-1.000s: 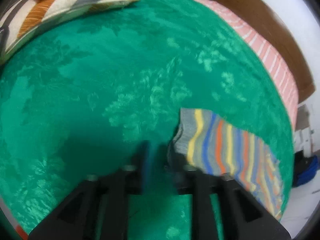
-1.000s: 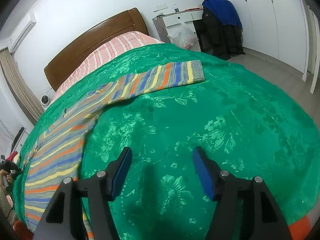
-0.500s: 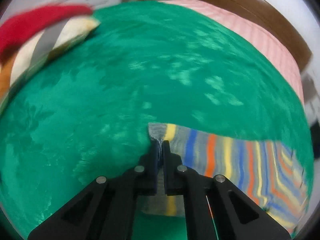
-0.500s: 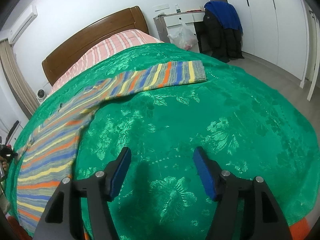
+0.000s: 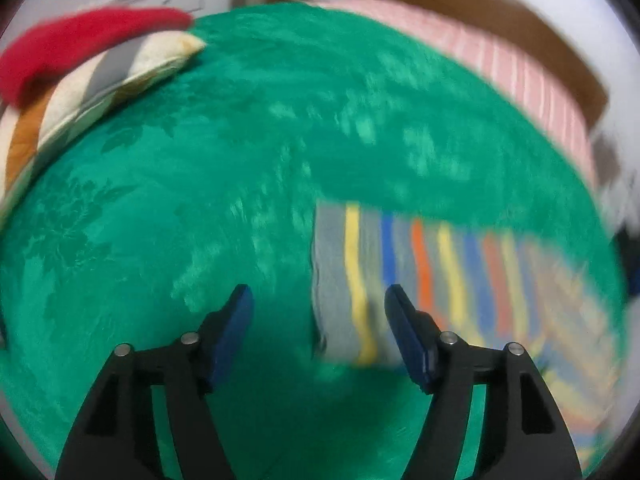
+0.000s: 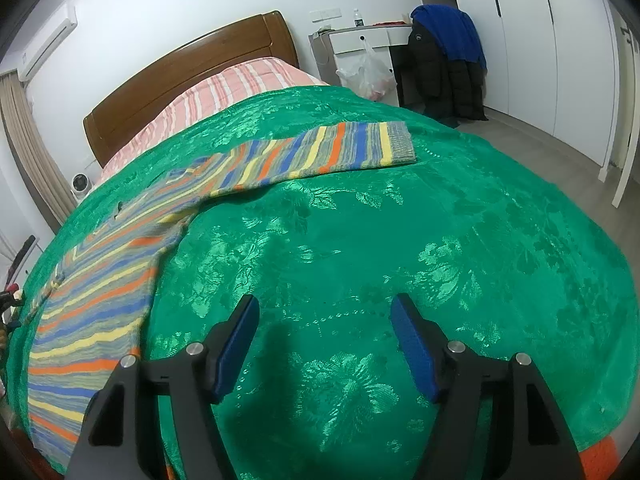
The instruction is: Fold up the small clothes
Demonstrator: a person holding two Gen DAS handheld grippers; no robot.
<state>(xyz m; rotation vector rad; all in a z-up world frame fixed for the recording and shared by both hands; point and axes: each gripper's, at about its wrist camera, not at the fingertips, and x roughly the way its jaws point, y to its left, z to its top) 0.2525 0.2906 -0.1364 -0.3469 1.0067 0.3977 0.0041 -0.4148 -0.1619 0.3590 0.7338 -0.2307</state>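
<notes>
A long knit garment striped grey, yellow, blue and orange (image 6: 280, 160) lies stretched across the green bedspread (image 6: 400, 240). In the right wrist view one grey cuff (image 6: 398, 140) rests far ahead, and the wider part runs down the left side. My right gripper (image 6: 324, 316) hovers over bare bedspread, its jaws opening with nothing between them. In the left wrist view my left gripper (image 5: 318, 304) has its jaws opening. The garment's other grey cuff end (image 5: 332, 280) lies flat on the bedspread (image 5: 200, 200), partly between the fingers and nearer the right pad, and the pads do not press it.
A striped pillow (image 5: 100, 80) with a red cloth (image 5: 80, 44) on it sits at the left wrist view's upper left. A pink striped sheet (image 6: 224, 92) and wooden headboard (image 6: 192, 64) lie beyond. A desk with dark and blue jackets (image 6: 448, 60) stands past the bed's right edge.
The left gripper closed on the grey cuff, shifted it sideways, then let go and spread wide. The cuff now lies flat. The right gripper stayed put, its jaws slightly wider.
</notes>
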